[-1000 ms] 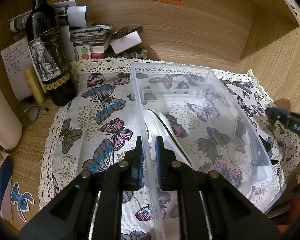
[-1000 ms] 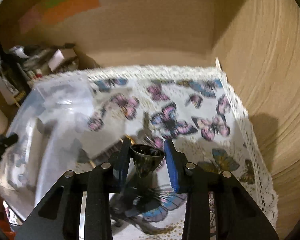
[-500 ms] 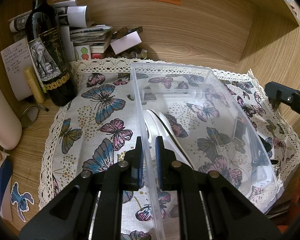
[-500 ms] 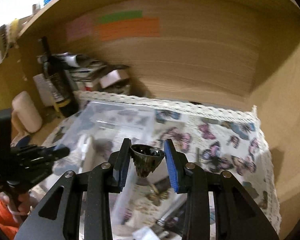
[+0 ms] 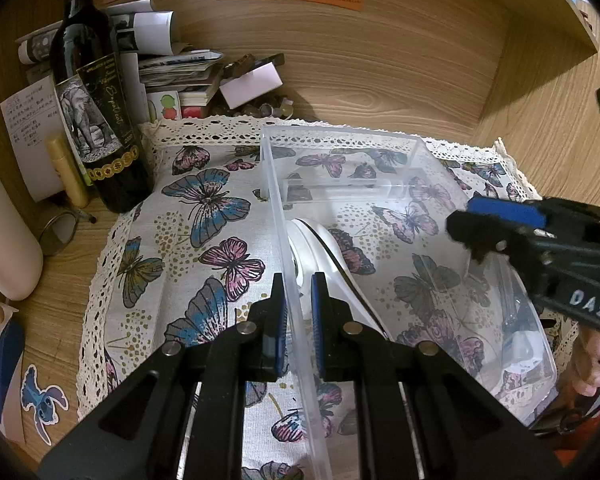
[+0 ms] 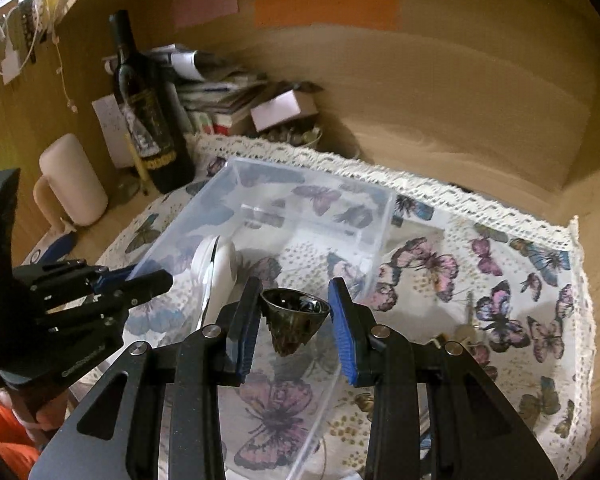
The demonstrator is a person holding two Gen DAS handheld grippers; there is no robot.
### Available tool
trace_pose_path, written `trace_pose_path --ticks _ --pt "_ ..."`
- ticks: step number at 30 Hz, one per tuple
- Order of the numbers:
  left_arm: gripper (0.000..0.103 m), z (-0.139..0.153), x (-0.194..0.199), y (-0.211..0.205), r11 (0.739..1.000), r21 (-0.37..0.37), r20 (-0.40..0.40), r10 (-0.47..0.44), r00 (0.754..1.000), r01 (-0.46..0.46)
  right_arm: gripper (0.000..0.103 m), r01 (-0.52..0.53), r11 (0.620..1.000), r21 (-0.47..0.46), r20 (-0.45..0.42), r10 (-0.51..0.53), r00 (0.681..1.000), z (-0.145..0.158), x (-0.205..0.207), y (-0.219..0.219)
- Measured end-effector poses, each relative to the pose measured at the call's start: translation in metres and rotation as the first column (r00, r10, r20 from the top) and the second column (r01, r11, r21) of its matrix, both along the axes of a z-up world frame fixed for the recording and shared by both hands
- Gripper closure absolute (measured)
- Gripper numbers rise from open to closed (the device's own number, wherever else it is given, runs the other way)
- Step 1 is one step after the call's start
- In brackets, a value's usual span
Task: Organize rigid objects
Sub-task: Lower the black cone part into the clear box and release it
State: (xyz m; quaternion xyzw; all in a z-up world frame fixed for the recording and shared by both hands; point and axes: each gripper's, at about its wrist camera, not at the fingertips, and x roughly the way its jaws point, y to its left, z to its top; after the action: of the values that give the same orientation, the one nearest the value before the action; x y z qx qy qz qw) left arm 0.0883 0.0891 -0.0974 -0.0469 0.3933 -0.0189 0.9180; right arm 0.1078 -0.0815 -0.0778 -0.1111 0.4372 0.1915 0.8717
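Observation:
A clear plastic bin [image 5: 340,136] [image 6: 312,184] stands on a butterfly-print cloth [image 5: 204,216] [image 6: 500,280]. My left gripper [image 5: 298,316] is shut on the bin's left wall; it also shows in the right wrist view [image 6: 140,280]. A white disc-shaped object [image 5: 320,248] [image 6: 216,268] leans inside the bin against that wall. My right gripper [image 6: 294,322] is shut on a small dark metal cone-shaped cup [image 6: 294,316] and holds it above the bin's right wall. It shows in the left wrist view [image 5: 472,224] over the bin.
A dark wine bottle [image 5: 100,112] [image 6: 148,120], a cream cylinder [image 5: 4,240] [image 6: 74,180], stacked papers and a small box [image 5: 252,80] crowd the back left. Keys [image 6: 464,332] lie on the cloth right of the bin. Wooden walls close in behind and right.
My right gripper has carried the cup up and leftward over the bin. My left gripper has stayed clamped on the bin wall.

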Motion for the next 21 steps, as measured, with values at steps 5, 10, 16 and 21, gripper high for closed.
trace_pose_path --ticks 5,10,16,21 --pt "0.092 0.000 0.000 0.000 1.000 0.000 0.000 0.000 1.000 0.000 0.071 -0.015 1.000 -0.005 -0.033 0.014 0.999 -0.007 0.001 0.004" --pt "0.092 0.000 0.000 0.000 1.000 0.001 0.000 -0.001 1.000 0.001 0.071 -0.015 1.000 -0.007 -0.010 0.015 1.000 -0.002 -0.001 0.004" --pt "0.092 0.000 0.000 0.000 1.000 -0.001 0.000 0.000 1.000 0.000 0.070 0.021 1.000 -0.001 0.029 -0.021 0.999 0.012 -0.005 -0.008" --pt "0.092 0.000 0.000 0.000 1.000 0.001 0.001 -0.001 1.000 0.001 0.068 0.089 0.996 -0.004 0.072 -0.088 0.994 0.027 -0.010 -0.030"
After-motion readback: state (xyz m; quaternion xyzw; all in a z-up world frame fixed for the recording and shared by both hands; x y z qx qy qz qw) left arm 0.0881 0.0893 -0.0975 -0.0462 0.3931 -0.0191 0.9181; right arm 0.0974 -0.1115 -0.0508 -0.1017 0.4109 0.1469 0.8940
